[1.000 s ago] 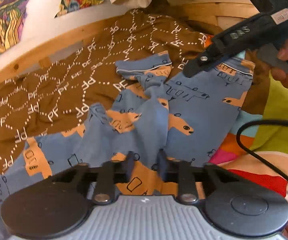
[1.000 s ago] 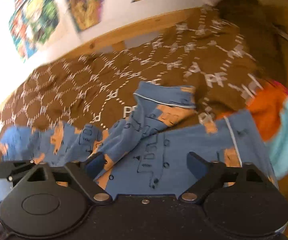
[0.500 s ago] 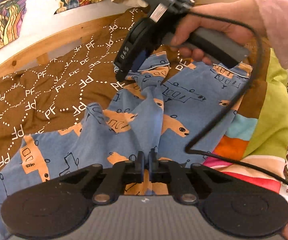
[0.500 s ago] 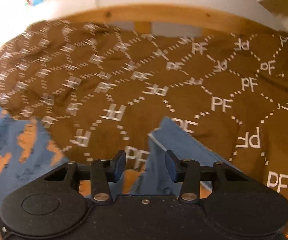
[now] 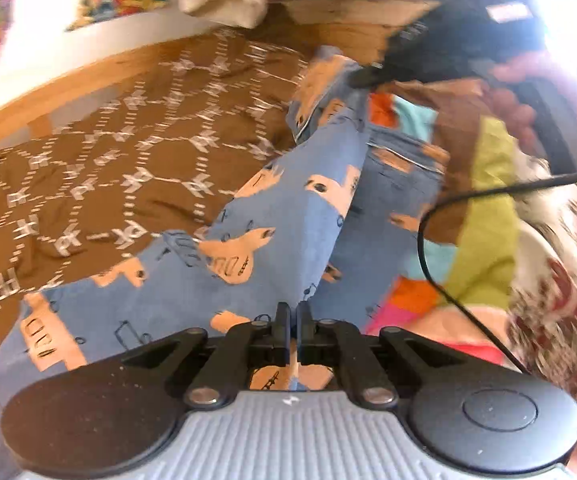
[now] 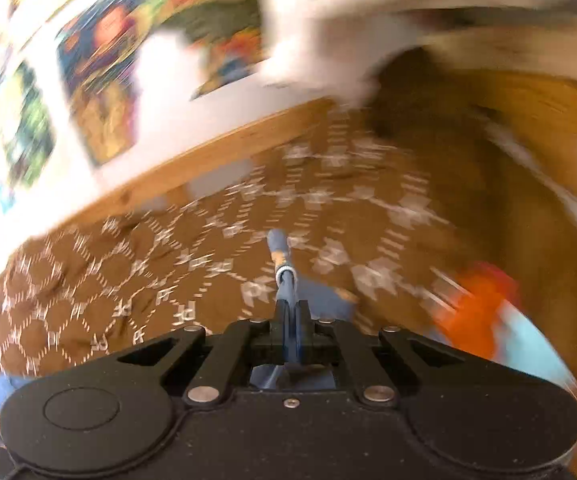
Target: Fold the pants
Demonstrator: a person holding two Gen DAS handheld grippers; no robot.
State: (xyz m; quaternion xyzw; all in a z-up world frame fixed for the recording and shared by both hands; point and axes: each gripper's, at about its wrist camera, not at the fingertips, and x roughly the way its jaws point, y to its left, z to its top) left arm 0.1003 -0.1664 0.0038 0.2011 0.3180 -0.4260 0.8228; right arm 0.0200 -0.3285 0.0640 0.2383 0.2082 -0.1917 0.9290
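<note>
pants [image 5: 288,216] (blue, orange print) lie on the brown quilt [image 5: 100,168], one leg lifted taut between both tools. left gripper [image 5: 293,320] pinches cloth near the crotch; right gripper [image 6: 291,316] pinches a far hem edge. soft, light, limp fabric will likely sag, so seams and hems look the best holds.
</note>
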